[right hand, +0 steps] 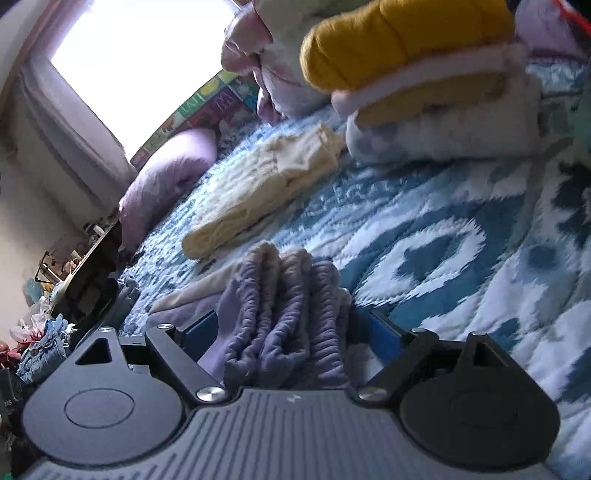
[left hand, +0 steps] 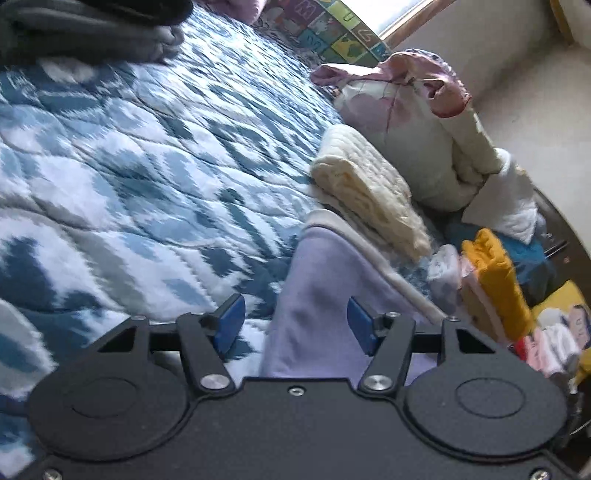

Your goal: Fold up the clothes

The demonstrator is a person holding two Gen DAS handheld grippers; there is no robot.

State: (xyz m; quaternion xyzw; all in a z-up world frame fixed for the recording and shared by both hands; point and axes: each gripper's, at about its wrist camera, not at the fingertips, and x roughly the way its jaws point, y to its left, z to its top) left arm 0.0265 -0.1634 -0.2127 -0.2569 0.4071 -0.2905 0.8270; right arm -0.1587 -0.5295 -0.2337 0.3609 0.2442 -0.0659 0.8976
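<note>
The left wrist view is showing the lilac garment [left hand: 325, 295] as a smooth, flat fleece panel with a cream edge, lying low in the middle of the frame on the quilt [left hand: 129, 166]. The left gripper [left hand: 295, 325] is standing about half open over it, blue pads [left hand: 231, 325] apart; the cloth is passing between them, but the pads are not pressing on it.

The right wrist view is showing the same garment [right hand: 284, 325] from its other end, where a ribbed, gathered band is bunching into three soft ridges. The right gripper [right hand: 295, 332] is gaping wide around that band, its fingers clear of the cloth on both sides.

Only the left view is taking in a dark grey heap [left hand: 85, 29] at upper left, a patterned play mat [left hand: 332, 29] at the top, and a cream pillow [left hand: 417, 136] with pink trim at upper right. Only the right view is catching a bright window [right hand: 140, 55] at upper left, a lilac pillow [right hand: 166, 181] below it, and clutter by a dark cabinet [right hand: 92, 266] at far left.

Both are showing the quilted cream blanket [left hand: 369, 192], folded in a long roll, and the mustard knit [right hand: 399, 40] stacked on pale folded clothes at the upper right of the right view. The quilt is stitched in diamonds, printed blue, grey and white.
</note>
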